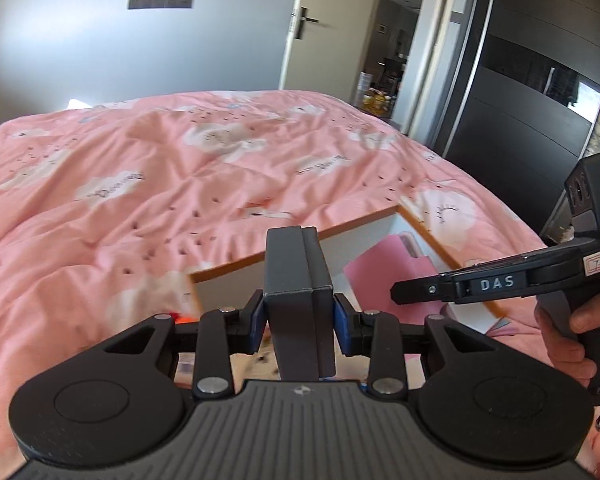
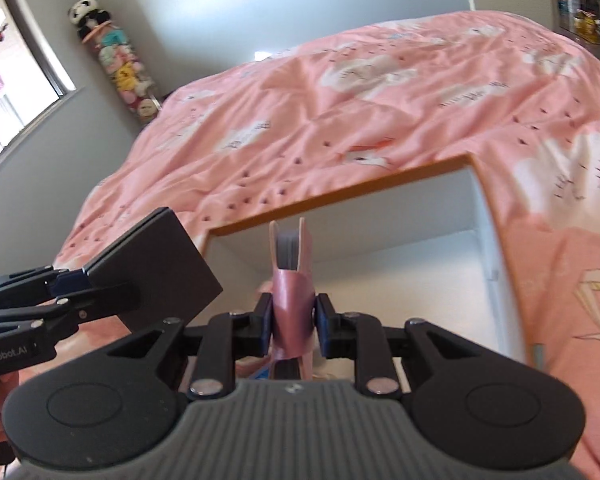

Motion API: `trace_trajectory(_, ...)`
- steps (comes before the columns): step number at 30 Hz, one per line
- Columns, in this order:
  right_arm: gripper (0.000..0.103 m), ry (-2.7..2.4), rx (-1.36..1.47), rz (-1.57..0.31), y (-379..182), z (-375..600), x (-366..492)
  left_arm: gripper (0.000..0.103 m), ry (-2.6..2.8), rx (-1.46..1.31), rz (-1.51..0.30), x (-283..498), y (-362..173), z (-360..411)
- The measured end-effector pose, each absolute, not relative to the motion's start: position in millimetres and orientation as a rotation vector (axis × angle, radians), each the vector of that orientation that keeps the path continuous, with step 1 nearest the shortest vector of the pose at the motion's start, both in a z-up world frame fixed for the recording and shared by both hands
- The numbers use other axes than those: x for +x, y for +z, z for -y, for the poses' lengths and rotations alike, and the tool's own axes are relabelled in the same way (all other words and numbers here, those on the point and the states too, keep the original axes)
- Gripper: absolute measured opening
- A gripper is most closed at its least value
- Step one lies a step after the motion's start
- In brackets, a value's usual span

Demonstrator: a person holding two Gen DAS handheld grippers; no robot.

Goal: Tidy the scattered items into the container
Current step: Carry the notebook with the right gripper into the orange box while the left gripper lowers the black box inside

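Observation:
My left gripper (image 1: 299, 316) is shut on a dark grey box (image 1: 299, 280), held upright just left of the white container (image 1: 380, 216) with a wooden rim, which sits on the pink bed. The grey box also shows in the right wrist view (image 2: 156, 268). My right gripper (image 2: 291, 320) is shut on a pink notebook with a strap (image 2: 292, 276) and holds it edge-up over the container's open inside (image 2: 380, 260). The notebook's pink cover shows in the left wrist view (image 1: 384, 276), with the right gripper's body (image 1: 480, 284) beside it.
A pink duvet (image 1: 160, 184) with cloud prints covers the bed. A small orange item (image 1: 184, 318) lies by the left fingers. A door (image 1: 320, 24) and a dark wardrobe (image 1: 520, 80) stand behind. A tube of plush toys (image 2: 116, 60) stands in the corner.

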State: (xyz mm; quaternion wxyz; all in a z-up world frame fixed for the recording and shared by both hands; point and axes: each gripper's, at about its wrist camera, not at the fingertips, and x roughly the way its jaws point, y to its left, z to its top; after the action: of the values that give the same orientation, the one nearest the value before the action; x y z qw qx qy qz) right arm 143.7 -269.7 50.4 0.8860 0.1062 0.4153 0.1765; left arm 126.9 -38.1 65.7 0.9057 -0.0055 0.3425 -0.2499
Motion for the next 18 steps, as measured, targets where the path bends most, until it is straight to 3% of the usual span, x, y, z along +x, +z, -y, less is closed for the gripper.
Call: trace_trajectory(18,0.024,0.258,0.189,-1.024,-11.4,304.7,176.3,0.040,-0.571,0.091,-0.857,154.6,-36.3,138.5)
